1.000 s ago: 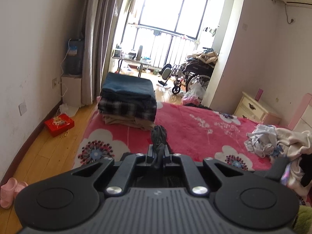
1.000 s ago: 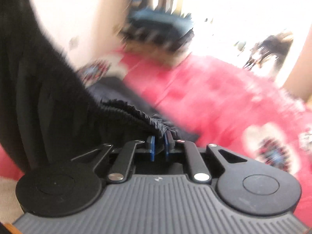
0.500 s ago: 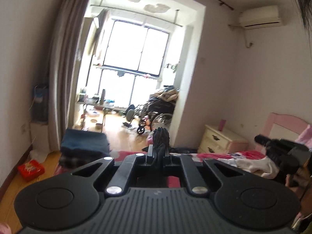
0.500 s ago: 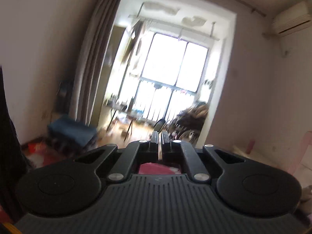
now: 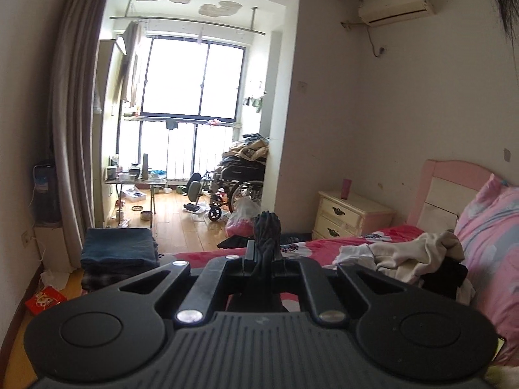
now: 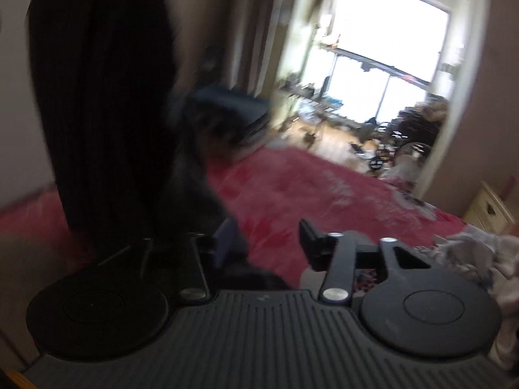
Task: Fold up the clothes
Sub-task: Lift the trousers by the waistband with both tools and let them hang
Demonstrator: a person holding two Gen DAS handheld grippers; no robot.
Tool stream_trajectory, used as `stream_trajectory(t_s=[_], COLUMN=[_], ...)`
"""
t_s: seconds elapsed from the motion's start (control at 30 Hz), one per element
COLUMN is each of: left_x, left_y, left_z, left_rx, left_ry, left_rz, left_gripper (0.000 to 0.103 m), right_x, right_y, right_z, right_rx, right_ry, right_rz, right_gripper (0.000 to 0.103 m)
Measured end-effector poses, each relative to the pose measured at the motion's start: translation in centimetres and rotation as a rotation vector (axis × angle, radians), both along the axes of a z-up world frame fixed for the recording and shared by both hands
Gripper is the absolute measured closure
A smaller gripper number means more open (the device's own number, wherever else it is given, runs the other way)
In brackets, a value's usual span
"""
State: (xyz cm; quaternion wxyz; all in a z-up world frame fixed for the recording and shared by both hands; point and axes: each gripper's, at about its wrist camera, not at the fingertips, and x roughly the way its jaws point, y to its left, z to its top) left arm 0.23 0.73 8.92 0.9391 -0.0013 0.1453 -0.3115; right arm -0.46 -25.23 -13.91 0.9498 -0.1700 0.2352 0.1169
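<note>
Left gripper [image 5: 266, 253] jaws clamped on dark garment [image 5: 266, 230]; folded stack [image 5: 118, 256] at bed's [image 5: 327, 246] far-left corner, unfolded pile [image 5: 405, 256] right.

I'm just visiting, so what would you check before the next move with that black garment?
1. Left gripper shut on the black garment: ok.
2. Right gripper free to regrasp: ok, jaws opening, nothing between them.
3. Garment hanging straight: cannot tell, view blurred.
4. Bare spot on the red bedspread for laying it down: ok.
5. Folded stack out of the way: ok, at the bed's far corner.
</note>
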Motion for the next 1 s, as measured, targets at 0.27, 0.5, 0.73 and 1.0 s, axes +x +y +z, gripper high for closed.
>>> stream_trajectory(t_s=[0.27,0.5,0.73,1.0], left_x=[0.3,1.4,1.0,-1.5], left_y=[-1.6,-0.5,1.7,2.2], left_z=[-0.1,0.3,1.3,5.1], left_rx=[0.029,0.035,0.033,-0.036], left_ry=[0.005,0.016,0.005,-0.074], left_rz=[-0.048,-0.016,0.053,0.058], left_gripper=[0.096,0.096,0.096,0.095], right_x=[7.1,9.5,9.2,3.0], right_y=[3.8,5.8,1.1,-5.3], right_z=[-5.2,-3.1,3.7,13.9], right_rx=[-0.259,-0.234,0.061,0.311], right_ry=[-0.016,-0.082,-0.132,-0.376], right_rz=[0.191,0.288,0.045,-0.186], right_gripper=[0.022,0.060,0.091,0.094])
